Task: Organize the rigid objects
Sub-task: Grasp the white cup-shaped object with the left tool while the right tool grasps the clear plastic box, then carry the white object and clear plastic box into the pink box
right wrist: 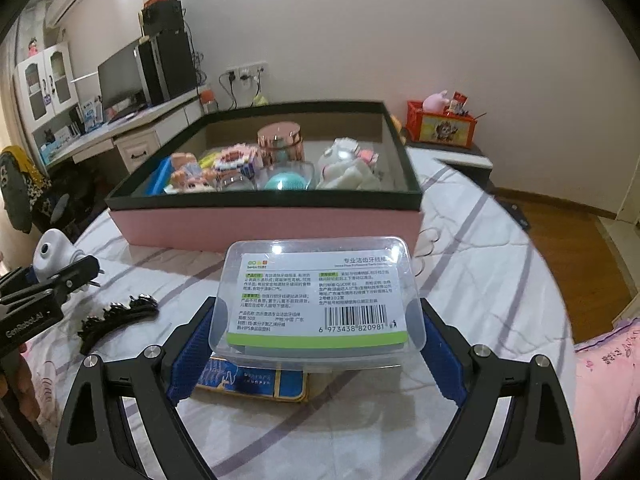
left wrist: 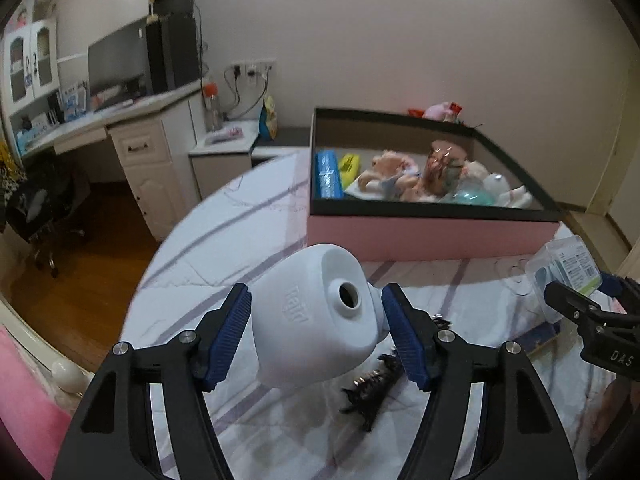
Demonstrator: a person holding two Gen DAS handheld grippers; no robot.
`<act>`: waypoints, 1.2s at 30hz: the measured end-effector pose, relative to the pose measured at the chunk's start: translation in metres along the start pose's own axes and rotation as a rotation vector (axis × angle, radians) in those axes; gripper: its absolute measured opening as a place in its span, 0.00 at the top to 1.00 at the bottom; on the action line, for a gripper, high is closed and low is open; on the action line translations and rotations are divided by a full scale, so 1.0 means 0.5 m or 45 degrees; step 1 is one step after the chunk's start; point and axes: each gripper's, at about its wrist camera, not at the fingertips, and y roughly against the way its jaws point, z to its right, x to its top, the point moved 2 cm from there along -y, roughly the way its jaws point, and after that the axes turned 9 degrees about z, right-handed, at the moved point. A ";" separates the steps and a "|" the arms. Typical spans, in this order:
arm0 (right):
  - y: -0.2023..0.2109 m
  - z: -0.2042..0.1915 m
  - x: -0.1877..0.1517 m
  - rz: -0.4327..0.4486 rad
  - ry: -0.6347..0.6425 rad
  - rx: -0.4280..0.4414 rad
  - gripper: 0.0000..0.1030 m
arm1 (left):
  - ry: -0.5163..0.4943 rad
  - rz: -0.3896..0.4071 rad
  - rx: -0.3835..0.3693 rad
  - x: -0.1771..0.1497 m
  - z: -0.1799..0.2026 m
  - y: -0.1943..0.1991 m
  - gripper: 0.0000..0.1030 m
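The left tongs [left wrist: 316,334] pinch a light, stiff, smooth white plastic bottle [left wrist: 316,320] across its shoulders, neck toward 6 o'clock. The right tongs [right wrist: 316,344], spread wide, clamp a rigid, slippery clear floss box [right wrist: 318,296] by its short sides.

A bed [right wrist: 500,264] under a white sheet with purple stripes carries a pink box with a black rim [right wrist: 264,232]. Nearer than the box lie a black toothed hair clip [right wrist: 116,316] and a blue, gold-edged flat pack [right wrist: 256,384].

I see a white plastic jug-like piece [left wrist: 316,320] tilted with its round opening toward me. Right of it is a clear, labelled floss-pick box [right wrist: 320,300], with the pink-sided tray [right wrist: 264,232] of toys beyond.
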 end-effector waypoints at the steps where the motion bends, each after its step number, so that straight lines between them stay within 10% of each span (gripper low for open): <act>1: 0.010 -0.001 0.002 0.016 0.001 -0.001 0.10 | -0.002 0.013 -0.005 0.003 0.003 0.011 0.33; 36: 0.399 -0.075 0.069 0.573 0.063 0.002 0.10 | -0.138 0.598 -0.051 0.092 0.147 0.419 0.33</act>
